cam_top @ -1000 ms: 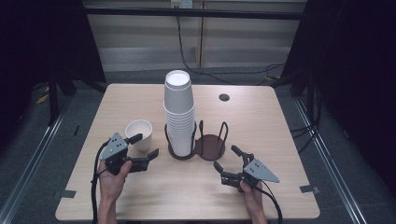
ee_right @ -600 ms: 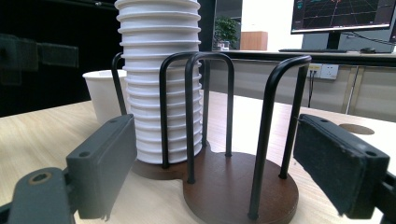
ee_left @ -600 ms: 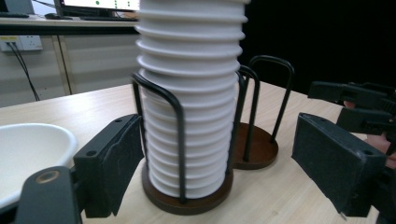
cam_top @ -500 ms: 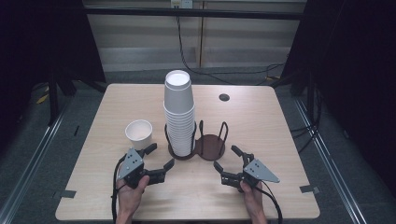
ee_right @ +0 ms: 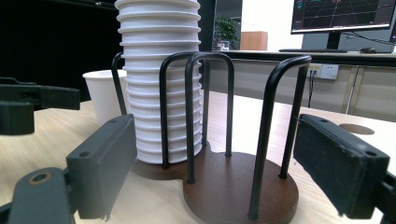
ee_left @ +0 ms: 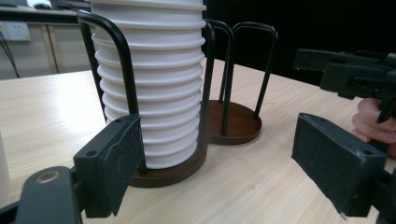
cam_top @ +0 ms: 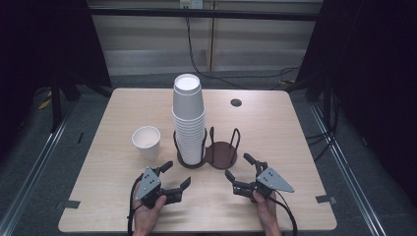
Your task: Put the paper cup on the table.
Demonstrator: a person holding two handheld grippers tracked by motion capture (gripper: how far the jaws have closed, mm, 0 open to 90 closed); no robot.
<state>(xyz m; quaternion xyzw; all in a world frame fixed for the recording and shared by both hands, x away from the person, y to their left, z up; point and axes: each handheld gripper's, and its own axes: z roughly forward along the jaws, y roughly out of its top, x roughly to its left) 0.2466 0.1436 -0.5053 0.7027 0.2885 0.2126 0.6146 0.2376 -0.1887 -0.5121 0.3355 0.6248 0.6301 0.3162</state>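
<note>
Stack of ribbed white cups (cam_top: 188, 118) fills one holder (cam_top: 207, 155) ring; both grippers' fingers spread, empty.

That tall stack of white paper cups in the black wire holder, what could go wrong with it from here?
The tall stack of white paper cups rises well above the black wire holder, so a nudge might tip it. The open left gripper is close to the holder's base and could push it. A toppling stack might hit the single white paper cup alongside.
</note>
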